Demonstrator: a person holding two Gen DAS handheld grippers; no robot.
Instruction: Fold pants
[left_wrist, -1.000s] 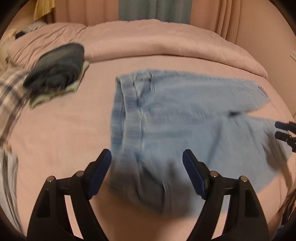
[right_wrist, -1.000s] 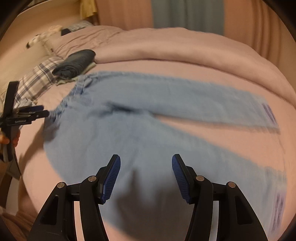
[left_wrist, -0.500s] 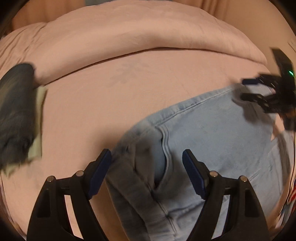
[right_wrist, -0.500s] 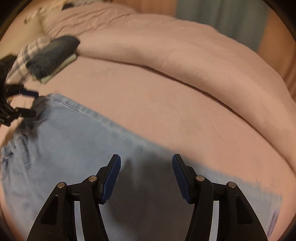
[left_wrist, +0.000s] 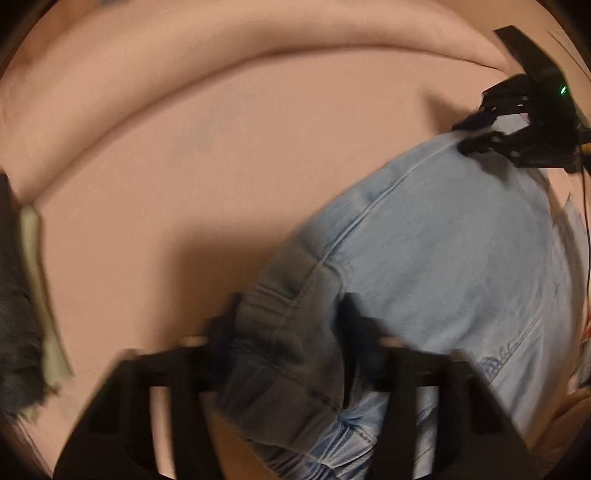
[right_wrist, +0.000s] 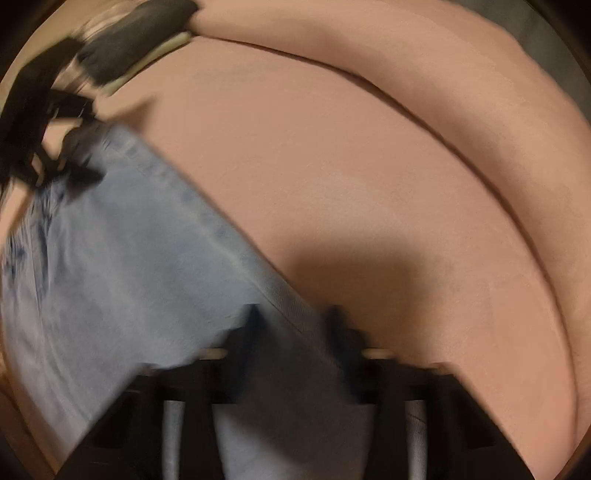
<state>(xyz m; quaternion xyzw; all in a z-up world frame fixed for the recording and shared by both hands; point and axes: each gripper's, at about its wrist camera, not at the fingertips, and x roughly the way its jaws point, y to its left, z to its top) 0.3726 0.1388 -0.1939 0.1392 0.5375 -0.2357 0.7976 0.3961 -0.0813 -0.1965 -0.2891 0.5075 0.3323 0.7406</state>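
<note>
**Both hand-held grippers low over the jeans, fingers straddling denim**

Both wrist views sit much closer to the cloth than half a second ago, and each is more blurred by motion. In the left view the waistband corner that lay below the fingers then now bunches up between them; in the right view the upper edge of the leg has come in between the fingers, where only flat denim showed before.

The left hand-held gripper (left_wrist: 290, 317) has its fingers set well apart, with a thick, shadowed fold of waistband filling the gap. Blur hides the contact, so I cannot tell whether it is grasping the fold or merely straddling it. The right hand-held gripper (right_wrist: 293, 328) is likewise parted around the seam edge of a leg, narrower than before; whether it pinches is not clear either.

The light-blue jeans (left_wrist: 443, 258) lie on the pink bed sheet (left_wrist: 221, 166). Their long axis runs from the waistband at the left hand-held gripper toward the right hand-held gripper, seen at the far edge of the denim in the left view. A dark folded garment (right_wrist: 136, 40) rests on the bed near the rolled pink duvet (right_wrist: 406, 48).
</note>
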